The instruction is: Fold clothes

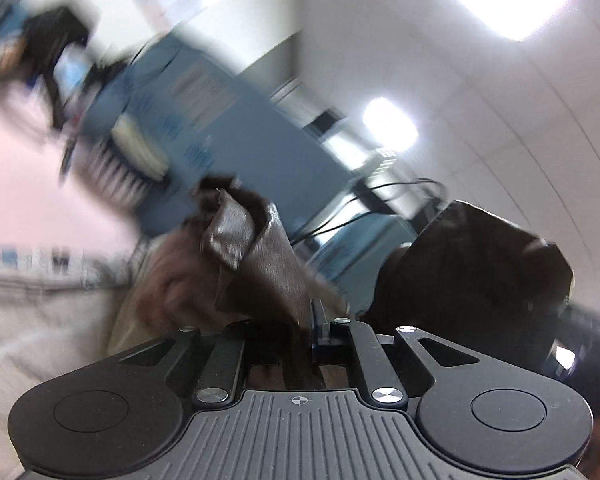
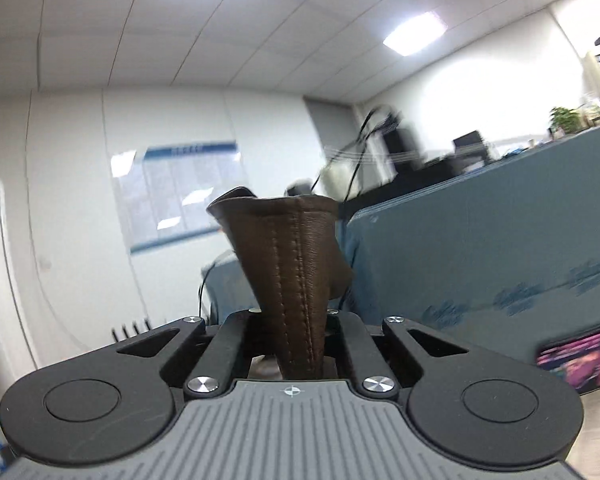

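Note:
Both views tilt up toward the ceiling. In the left wrist view a brown leather garment [image 1: 256, 256] rises out of my left gripper [image 1: 302, 322], which is shut on a crumpled fold of it; the fingertips are hidden by the leather. The picture is heavily blurred. In the right wrist view the same brown leather garment [image 2: 296, 264], with two stitched seams, stands up from between the fingers of my right gripper [image 2: 296, 320], which is shut on it. Neither view shows the rest of the garment.
A dark blurred shape [image 1: 472, 280] fills the right of the left wrist view, with beige fabric [image 1: 40, 320] at lower left. Blue partitions [image 2: 480, 248] stand close on the right. A lit screen [image 2: 580, 356], black cables [image 2: 360, 140] and a wall poster [image 2: 180, 196] are around.

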Demonstrator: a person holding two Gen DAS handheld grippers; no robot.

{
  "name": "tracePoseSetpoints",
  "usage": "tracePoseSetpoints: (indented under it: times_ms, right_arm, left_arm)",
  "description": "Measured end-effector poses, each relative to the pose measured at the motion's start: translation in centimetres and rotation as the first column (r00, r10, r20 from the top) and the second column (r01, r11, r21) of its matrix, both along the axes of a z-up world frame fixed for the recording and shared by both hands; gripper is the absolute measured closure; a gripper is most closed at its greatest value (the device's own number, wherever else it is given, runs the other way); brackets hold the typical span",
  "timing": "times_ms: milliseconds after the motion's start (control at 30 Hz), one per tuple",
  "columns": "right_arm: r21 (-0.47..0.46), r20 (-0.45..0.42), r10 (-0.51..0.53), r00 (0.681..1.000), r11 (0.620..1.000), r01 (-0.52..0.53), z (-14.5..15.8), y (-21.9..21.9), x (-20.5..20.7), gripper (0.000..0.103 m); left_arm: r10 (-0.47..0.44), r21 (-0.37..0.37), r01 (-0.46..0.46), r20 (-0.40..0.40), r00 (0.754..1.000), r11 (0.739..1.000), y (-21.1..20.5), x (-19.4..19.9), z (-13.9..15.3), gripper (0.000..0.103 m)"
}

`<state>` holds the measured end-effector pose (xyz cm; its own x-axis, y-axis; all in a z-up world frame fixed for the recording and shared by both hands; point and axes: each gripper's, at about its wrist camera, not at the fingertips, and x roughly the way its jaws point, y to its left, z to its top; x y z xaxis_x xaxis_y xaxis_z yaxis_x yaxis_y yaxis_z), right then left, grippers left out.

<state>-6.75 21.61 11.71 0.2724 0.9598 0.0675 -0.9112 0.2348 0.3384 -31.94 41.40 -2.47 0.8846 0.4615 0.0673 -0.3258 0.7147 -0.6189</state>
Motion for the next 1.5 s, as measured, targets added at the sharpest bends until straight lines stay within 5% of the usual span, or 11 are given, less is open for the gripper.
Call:
tracePoseSetpoints:
  times_ms: [100, 300, 433, 600, 800, 867, 967, 1000, 1233, 1367, 1500]
  right_arm:
    - [0.033, -0.021, -0.051, 0.998, 0.998, 0.052, 1.2, -3.5, 1.2, 0.098]
    - [0.056, -0.049, -0.204, 0.978, 0.977, 0.207, 2.1, -10.4, 4.6, 0.098]
    - [0.007, -0.064, -0.338, 0.939, 0.941, 0.339, 1.0, -15.1, 7.5, 0.098]
    - [-0.125, -0.131, -0.465, 0.876, 0.884, 0.451, -2.9, -22.2, 11.0, 0.098]
    - [-0.291, -0.222, -0.536, 0.814, 0.834, 0.469, -9.7, -29.1, 13.8, 0.096]
    - [-0.307, -0.218, -0.527, 0.822, 0.836, 0.454, -10.0, -29.8, 14.4, 0.079]
    - [-0.331, -0.211, -0.512, 0.833, 0.839, 0.432, -10.4, -31.0, 15.2, 0.046]
    - [-0.339, -0.208, -0.507, 0.836, 0.839, 0.424, -10.6, -31.4, 15.5, 0.042]
    - [-0.395, -0.194, -0.471, 0.86, 0.84, 0.371, -11.7, -34.1, 17.5, 0.016]
    - [-0.425, -0.191, -0.448, 0.873, 0.84, 0.338, -12.3, -35.5, 18.7, 0.008]
    - [-0.42, -0.245, -0.39, 0.888, 0.868, 0.265, -12.9, -34.2, 21.1, 0.008]
  left_arm:
    - [0.002, 0.121, 0.002, -0.034, 0.999, 0.993, -2.7, 1.0, 1.6, 0.095]
    - [-0.083, 0.215, 0.09, -0.041, 0.996, 0.972, -6.4, 6.0, 4.1, 0.096]
    - [-0.197, 0.185, 0.217, -0.122, 0.973, 0.958, -9.3, 10.1, 4.1, 0.096]
    - [-0.339, 0.089, 0.379, -0.292, 0.894, 0.921, -12.1, 12.6, 1.6, 0.095]
    - [-0.394, -0.031, 0.425, -0.439, 0.807, 0.905, -13.4, 12.2, 0.1, 0.086]
    - [-0.392, -0.036, 0.433, -0.497, 0.774, 0.901, -13.4, 11.8, -0.3, 0.077]
    - [-0.332, -0.024, 0.391, -0.575, 0.748, 0.92, -13.1, 10.9, -0.3, 0.024]
    - [-0.295, -0.003, 0.36, -0.578, 0.761, 0.933, -12.8, 10.5, -0.2, 0.019]
    - [-0.283, 0.102, 0.392, -0.53, 0.799, 0.914, -8.6, 11.0, 2.5, 0.013]
    - [-0.413, -0.032, 0.448, -0.447, 0.793, 0.894, -5.1, 13.7, 3.0, 0.013]
    - [-0.464, -0.128, 0.463, -0.478, 0.746, 0.877, -3.7, 17.5, 2.8, 0.013]
